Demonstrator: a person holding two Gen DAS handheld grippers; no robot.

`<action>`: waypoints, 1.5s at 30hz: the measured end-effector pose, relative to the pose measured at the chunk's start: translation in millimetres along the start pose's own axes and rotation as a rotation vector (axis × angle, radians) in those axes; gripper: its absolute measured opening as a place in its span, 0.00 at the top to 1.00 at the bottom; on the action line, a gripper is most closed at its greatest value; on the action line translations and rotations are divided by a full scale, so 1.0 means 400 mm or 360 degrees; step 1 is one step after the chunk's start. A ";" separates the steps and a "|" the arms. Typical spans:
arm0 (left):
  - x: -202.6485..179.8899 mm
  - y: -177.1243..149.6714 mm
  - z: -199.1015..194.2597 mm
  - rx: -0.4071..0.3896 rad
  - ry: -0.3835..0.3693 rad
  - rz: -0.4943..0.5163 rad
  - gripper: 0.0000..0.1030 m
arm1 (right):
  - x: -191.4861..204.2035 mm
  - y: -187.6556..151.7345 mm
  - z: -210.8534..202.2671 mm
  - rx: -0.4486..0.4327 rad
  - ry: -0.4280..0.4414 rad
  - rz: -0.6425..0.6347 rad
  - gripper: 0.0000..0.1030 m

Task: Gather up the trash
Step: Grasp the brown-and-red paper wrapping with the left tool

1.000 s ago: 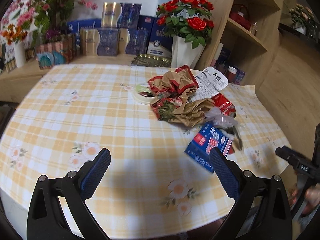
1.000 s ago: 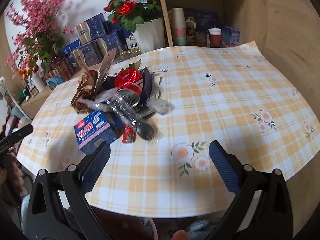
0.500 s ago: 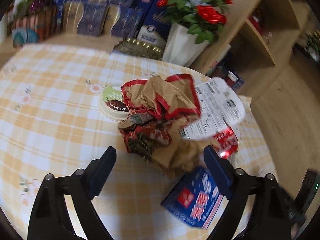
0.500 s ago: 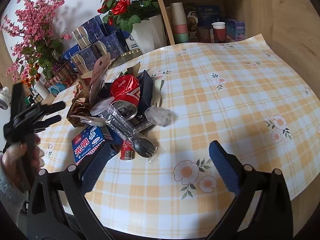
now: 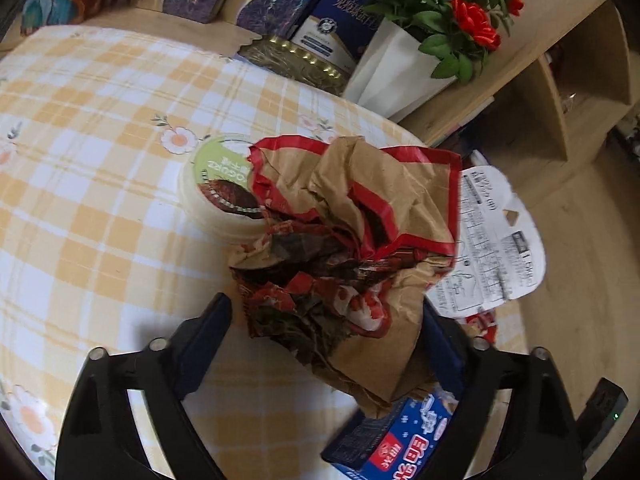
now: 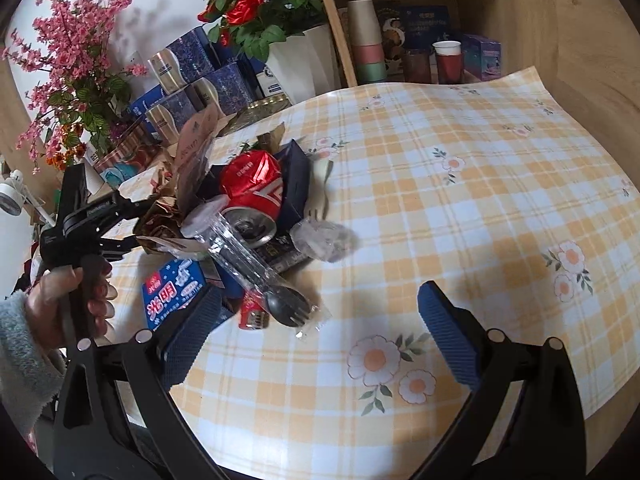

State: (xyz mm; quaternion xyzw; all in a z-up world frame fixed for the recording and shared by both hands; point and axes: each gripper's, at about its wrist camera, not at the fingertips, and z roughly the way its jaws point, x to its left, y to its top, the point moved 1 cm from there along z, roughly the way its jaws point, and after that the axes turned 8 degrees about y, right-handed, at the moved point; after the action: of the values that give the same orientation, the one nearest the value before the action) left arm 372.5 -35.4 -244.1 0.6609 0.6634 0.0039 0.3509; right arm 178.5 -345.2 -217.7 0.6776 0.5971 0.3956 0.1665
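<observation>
A trash pile lies on the checked tablecloth. A crumpled brown paper bag with red edging sits between the fingers of my left gripper. Its jaws are closing; the left pad stands just clear of the paper and the right pad is partly hidden behind it. Beside the bag are a white yoghurt tub, a printed white sheet and a blue box. My right gripper is open over the cloth, near a wrapped black spork, a red can and the blue box.
A white vase of red roses, stacked blue gift boxes and pink flowers stand behind the table. Paper cups sit on the wooden shelf. A hand in a fuzzy sleeve holds the left gripper.
My left gripper has moved forward and down onto the pile, rolled a little, and its jaws have narrowed around the brown paper bag. My right gripper has crept slightly nearer the pile.
</observation>
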 end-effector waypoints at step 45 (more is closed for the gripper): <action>0.052 -0.012 -0.199 -0.0250 0.0147 0.0294 0.89 | 0.221 0.359 0.213 0.0027 0.0429 0.0056 0.94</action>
State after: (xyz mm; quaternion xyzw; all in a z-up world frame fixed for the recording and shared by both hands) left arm 333.3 18.8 -196.2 0.6887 0.6128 0.1186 0.3689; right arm 336.1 -274.3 -141.6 0.6302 0.6054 0.4808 0.0720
